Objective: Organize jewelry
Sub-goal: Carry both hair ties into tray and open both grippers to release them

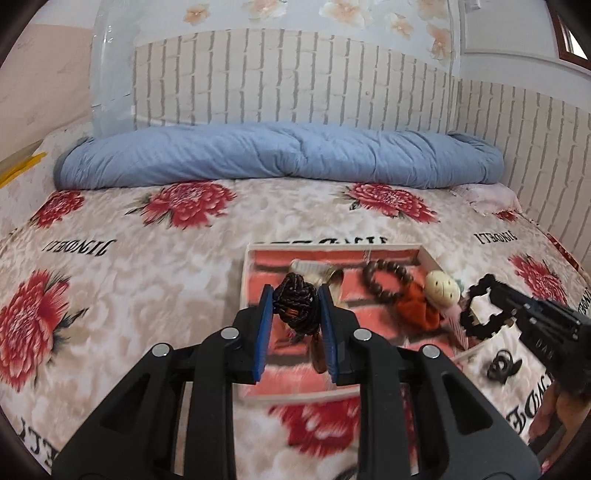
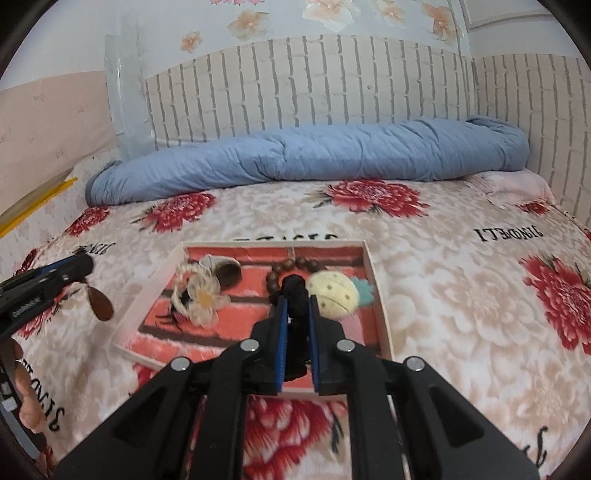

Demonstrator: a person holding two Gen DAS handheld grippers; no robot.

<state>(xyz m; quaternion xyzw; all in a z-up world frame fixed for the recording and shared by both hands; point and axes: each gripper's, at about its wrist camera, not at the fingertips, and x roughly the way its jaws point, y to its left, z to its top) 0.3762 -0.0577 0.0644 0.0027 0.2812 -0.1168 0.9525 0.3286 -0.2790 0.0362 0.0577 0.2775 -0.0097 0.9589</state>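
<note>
Two tongs are working over a shallow tray (image 1: 428, 254) on a flowered bedspread (image 1: 147, 266). Left-wrist view: the left tongs (image 1: 295, 299) are pinching a black braided cord bundle (image 1: 297, 306) above the tray — a bead bracelet (image 1: 386, 282) is lying just right of them. Right-wrist view: the right tongs (image 2: 297, 308) are clamping a black scrunchie (image 2: 295, 295), a plush pineapple (image 2: 334, 295) sitting just right.

bedspread (image 1: 122, 280): cream plush, red flowers, black lettering, fills lower field | rolled blue quilt (image 1: 280, 155): 12 o'clock, along far edge of bed, against wall | brick-pattern wall panel (image 1: 295, 74): behind quilt, floral wallpaper (image 2: 332, 14) above | yellow strip (image 1: 20, 170): 9 o'clock, off bed edge
</note>
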